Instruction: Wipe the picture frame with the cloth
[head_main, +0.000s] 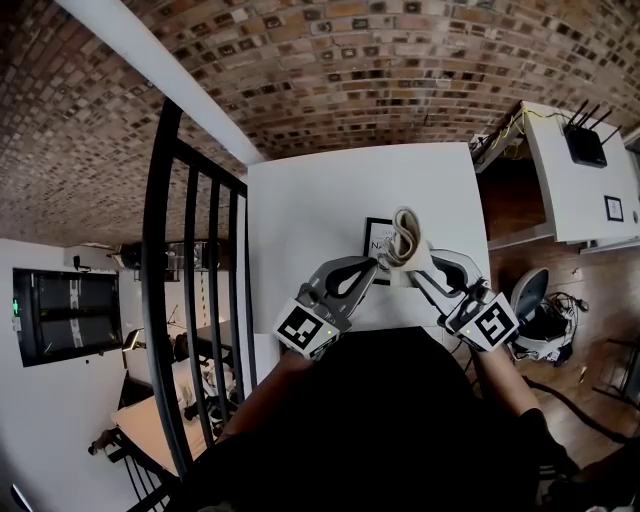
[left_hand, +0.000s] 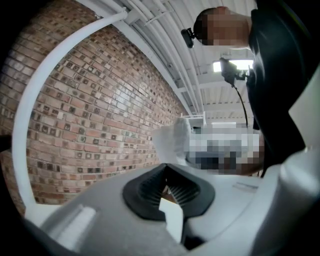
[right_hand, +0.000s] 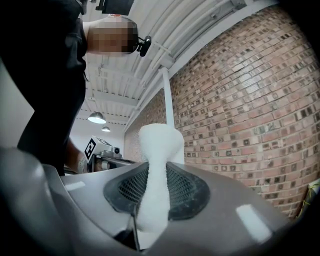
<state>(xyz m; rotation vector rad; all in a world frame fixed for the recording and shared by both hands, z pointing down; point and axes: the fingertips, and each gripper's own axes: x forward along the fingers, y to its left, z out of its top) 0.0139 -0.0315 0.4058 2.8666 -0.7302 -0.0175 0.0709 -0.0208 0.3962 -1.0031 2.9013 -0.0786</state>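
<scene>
Picture frame (head_main: 377, 245) sits just ahead of the tips of the left hand-held gripper (head_main: 366, 268), over the white table (head_main: 320, 210), with its long axis running away from the person. In the left gripper view the left hand-held gripper (left_hand: 167, 192) has its jaws clenched on a thin white-edged slab. Judged from the head view, that slab is the near edge of the frame.

The right hand-held gripper (head_main: 420, 265) is clamped on the cloth (head_main: 405, 238). In the right gripper view the cloth (right_hand: 155, 170) rises between the jaws of that hand-held gripper (right_hand: 152, 187) and bulges out past them.

From the right hand-held gripper the frame lies to the left, just beside it, and the bunched cloth overlaps the frame's right edge. I cannot tell whether the cloth is pressing on the frame or only in front of it. The wipe would probably go leftward across the face while the left side steadies the frame.
</scene>
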